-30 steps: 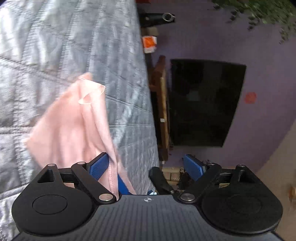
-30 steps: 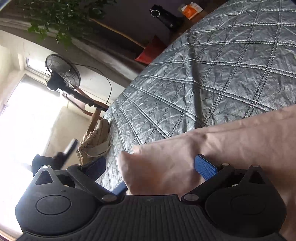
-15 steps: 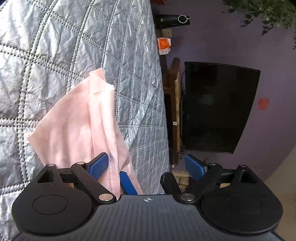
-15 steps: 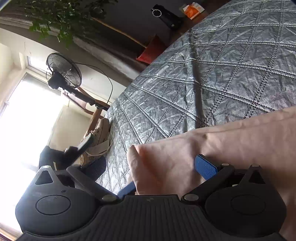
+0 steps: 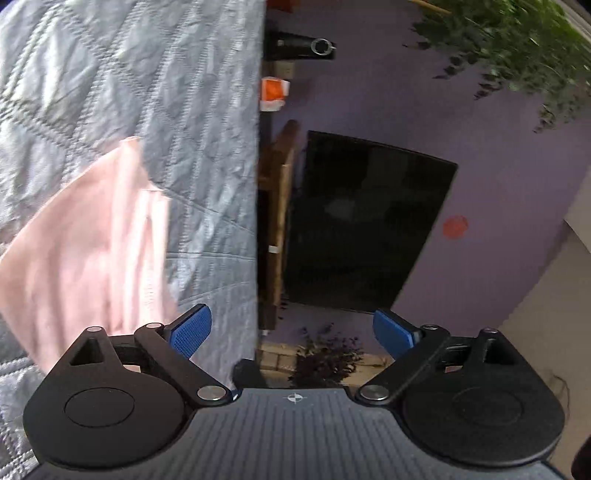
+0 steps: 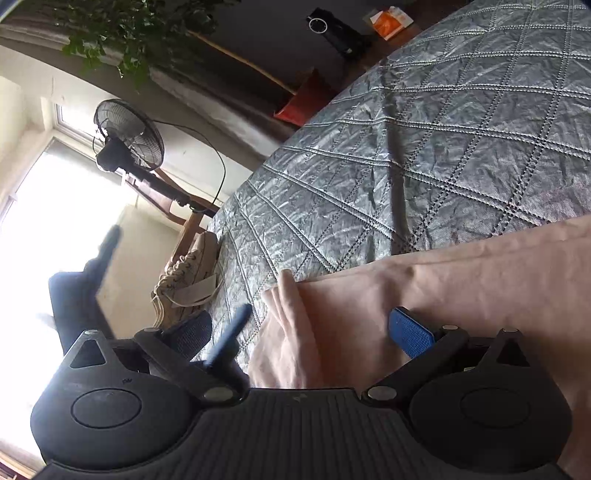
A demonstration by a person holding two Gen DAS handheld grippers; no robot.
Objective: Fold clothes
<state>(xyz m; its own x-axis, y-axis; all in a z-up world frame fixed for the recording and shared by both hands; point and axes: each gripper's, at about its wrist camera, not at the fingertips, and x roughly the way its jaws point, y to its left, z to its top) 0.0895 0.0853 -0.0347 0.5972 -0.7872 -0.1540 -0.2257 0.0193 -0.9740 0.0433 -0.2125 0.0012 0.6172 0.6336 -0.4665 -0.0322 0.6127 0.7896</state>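
The pink cloth (image 5: 85,251) lies on the quilt (image 5: 199,110) near the bed edge. The left gripper (image 5: 291,328) stands wide and empty at that edge. The right gripper (image 6: 314,332) is also wide, over the cloth's folded corner (image 6: 288,317); much bare quilt lies beyond.

One pink garment (image 5: 85,251) lies on one grey quilted bedspread (image 6: 443,147), and two grippers show, the left gripper (image 5: 291,328) and the right gripper (image 6: 306,332), each with two blue-padded fingers. Around the bed stand one black television (image 5: 362,229), one pedestal fan (image 6: 127,136), one leafy plant (image 6: 125,26) and one orange-and-white packet (image 6: 389,22). One pair of pale sneakers (image 6: 188,280) lies beside the bed.
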